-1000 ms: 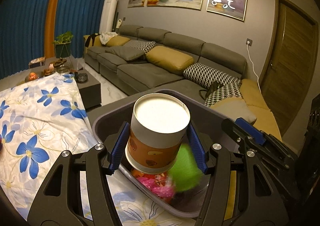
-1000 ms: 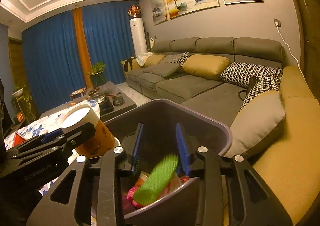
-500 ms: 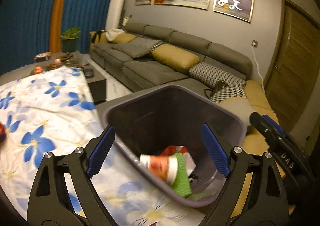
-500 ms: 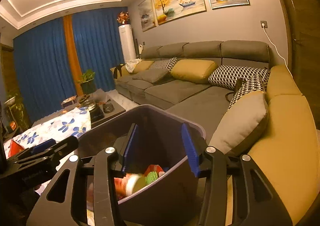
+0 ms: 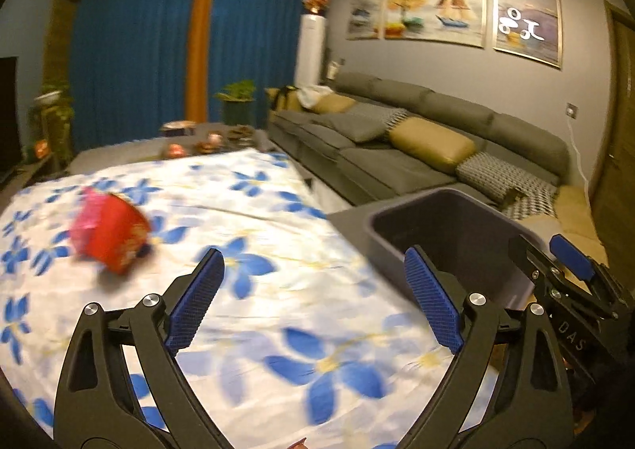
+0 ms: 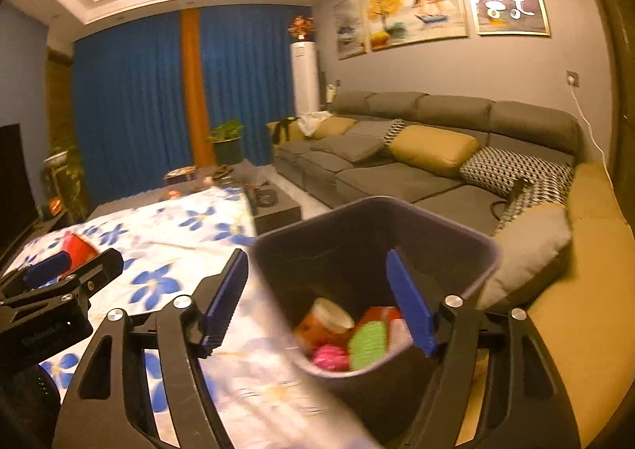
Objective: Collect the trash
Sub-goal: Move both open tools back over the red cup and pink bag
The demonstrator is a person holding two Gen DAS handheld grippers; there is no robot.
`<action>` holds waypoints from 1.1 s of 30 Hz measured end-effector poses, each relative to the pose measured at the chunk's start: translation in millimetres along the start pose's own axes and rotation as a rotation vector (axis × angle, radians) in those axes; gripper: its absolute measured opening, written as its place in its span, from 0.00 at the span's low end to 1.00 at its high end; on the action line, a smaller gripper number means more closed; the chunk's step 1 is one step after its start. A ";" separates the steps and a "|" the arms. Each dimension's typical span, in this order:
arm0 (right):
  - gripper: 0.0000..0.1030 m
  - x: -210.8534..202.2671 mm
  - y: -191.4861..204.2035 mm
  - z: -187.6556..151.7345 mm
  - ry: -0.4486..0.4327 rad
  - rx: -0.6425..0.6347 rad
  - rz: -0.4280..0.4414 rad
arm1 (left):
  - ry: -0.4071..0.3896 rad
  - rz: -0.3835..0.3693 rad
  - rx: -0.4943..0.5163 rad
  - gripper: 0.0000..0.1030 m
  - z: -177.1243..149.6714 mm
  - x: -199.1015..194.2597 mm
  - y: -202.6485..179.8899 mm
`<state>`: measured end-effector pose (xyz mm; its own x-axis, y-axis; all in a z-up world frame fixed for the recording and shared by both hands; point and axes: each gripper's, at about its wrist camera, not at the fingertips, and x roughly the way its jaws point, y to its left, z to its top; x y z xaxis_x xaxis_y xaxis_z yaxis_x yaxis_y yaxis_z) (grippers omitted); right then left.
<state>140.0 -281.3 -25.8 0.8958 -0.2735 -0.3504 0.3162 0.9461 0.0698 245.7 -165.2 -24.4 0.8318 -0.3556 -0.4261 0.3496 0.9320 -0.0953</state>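
We found the dark trash bin (image 6: 472, 250) at the table's edge beside the sofa (image 6: 436, 155), holding a brown paper cup (image 6: 325, 324) on its side, a green item (image 6: 367, 343), a pink wad (image 6: 329, 355) and something red (image 6: 381, 316). One red container (image 5: 109, 236) lay blurred on the flowered tablecloth (image 5: 278, 290), well apart from the bin. Our left gripper (image 5: 313, 304) hung over the cloth, jaws spread and empty. Our right gripper (image 6: 317, 298) hovered over the bin's near rim, jaws likewise spread wide, gripping nothing.
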 end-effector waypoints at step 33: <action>0.78 26.3 197.4 -17.7 0.098 -0.136 0.228 | -0.051 0.399 -0.196 0.89 -20.3 -108.0 218.0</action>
<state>220.5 -98.7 -37.8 0.9026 -0.0389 -0.4288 0.0591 0.9977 0.0340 223.3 77.8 -17.4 0.9069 0.0362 -0.4197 -0.0873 0.9908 -0.1034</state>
